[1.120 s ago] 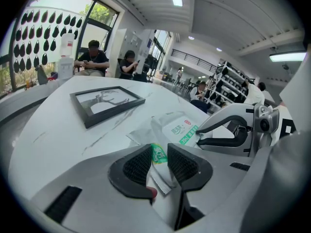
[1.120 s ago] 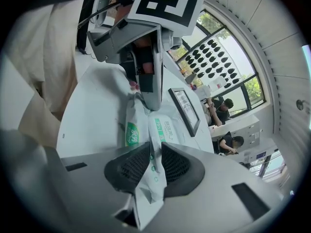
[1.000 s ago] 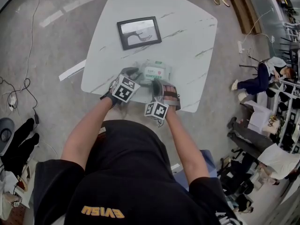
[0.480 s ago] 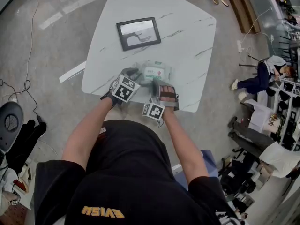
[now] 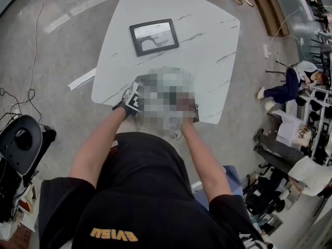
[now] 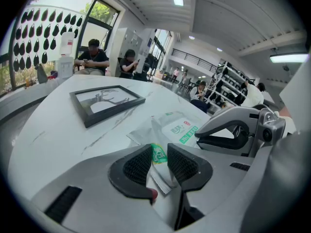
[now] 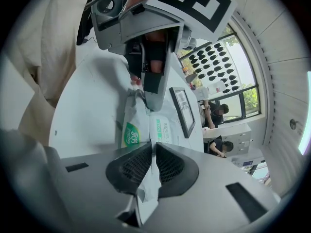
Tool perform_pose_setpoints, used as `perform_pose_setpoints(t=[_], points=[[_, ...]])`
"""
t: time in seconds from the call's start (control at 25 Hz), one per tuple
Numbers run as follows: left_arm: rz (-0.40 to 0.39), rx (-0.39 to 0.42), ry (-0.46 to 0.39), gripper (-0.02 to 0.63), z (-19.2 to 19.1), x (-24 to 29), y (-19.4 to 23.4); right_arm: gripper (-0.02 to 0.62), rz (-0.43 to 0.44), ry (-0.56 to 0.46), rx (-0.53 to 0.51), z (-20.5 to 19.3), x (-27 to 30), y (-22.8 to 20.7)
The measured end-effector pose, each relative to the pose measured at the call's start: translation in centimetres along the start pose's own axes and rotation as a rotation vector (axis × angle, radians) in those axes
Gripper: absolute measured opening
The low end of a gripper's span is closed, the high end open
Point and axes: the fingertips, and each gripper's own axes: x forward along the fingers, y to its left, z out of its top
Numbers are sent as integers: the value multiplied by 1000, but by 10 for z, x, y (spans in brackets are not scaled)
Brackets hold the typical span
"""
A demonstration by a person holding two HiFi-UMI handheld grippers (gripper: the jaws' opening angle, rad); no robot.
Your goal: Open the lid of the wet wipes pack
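Against the earlier head view, a dark round seat on the floor stood further in from the picture's left edge, while both forearms kept the same place at the desk edge nearest the person. The right claw had just been closing; its jaws were nearly together, pinched on a thin white film at one end of the wet wipes pack. The left claw stood partly open, its two pads pressed on the opposite, green-labelled end of the pack, so the pack was grasped from both ends. The pack lay on the desk on the person's side of the black picture frame, apart from it, with the right claw just beside the left claw.
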Motion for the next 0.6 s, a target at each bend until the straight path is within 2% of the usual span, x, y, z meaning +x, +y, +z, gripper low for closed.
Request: perform_pose_setpoints(t=[0.6], points=[[8,4,-1,120,1,-1,0,26,81,-12,51,2,-1,-6]])
